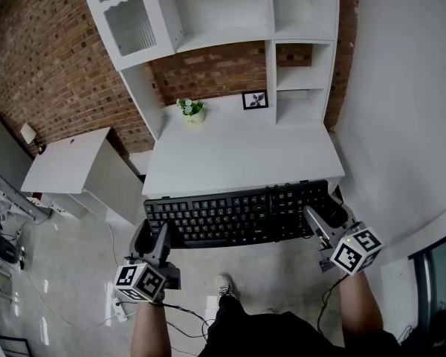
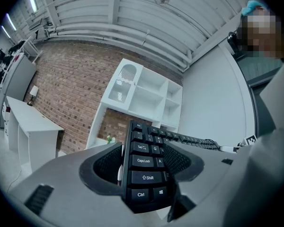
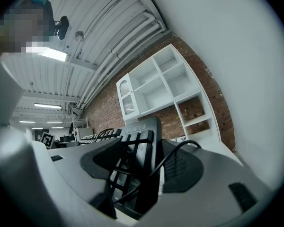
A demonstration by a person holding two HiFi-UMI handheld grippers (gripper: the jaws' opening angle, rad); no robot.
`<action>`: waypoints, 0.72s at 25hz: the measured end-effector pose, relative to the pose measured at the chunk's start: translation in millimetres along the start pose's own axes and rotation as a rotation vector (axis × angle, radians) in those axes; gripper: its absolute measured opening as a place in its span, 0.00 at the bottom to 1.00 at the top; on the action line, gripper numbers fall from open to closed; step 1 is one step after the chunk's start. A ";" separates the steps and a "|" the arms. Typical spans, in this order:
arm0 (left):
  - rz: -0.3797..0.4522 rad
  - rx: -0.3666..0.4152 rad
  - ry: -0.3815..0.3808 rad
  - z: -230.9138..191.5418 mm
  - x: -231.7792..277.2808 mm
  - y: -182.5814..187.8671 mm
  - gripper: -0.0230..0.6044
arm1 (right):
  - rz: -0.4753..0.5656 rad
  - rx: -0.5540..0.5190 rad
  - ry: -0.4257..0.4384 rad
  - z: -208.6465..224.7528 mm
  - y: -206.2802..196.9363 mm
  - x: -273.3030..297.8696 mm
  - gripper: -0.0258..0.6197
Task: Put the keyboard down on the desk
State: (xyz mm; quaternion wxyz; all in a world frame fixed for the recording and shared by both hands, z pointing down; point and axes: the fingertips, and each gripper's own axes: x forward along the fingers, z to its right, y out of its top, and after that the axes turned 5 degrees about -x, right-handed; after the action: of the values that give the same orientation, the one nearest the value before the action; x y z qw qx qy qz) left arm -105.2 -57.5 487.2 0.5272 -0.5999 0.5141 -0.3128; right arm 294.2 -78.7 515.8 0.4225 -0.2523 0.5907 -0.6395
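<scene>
Keyboard (image 1: 238, 214) held keys-up, long axis running left to right along the white tabletop's (image 1: 238, 151) near edge. Left gripper (image 1: 157, 238) clamped on its Ctrl/Shift end, right gripper (image 1: 317, 218) clamped on the opposite end, black cable (image 3: 173, 155) looping across that gripper.

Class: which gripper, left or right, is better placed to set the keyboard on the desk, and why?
Left, narrowly. The left gripper and right gripper are each shut on an end of the keyboard at the desk's edge, but a cable loops across the right one's fingers and might snag.
</scene>
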 end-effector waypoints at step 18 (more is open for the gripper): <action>-0.084 -0.054 -0.023 -131.3 128.2 18.1 0.50 | -0.064 0.029 -0.080 -0.4 -15.4 165.6 0.46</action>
State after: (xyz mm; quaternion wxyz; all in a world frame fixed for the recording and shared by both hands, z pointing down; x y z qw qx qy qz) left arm -195.5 -218.2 481.2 0.5030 -0.6387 0.4905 -0.3137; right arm 204.7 -218.1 501.4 0.4287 -0.2900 0.5557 -0.6507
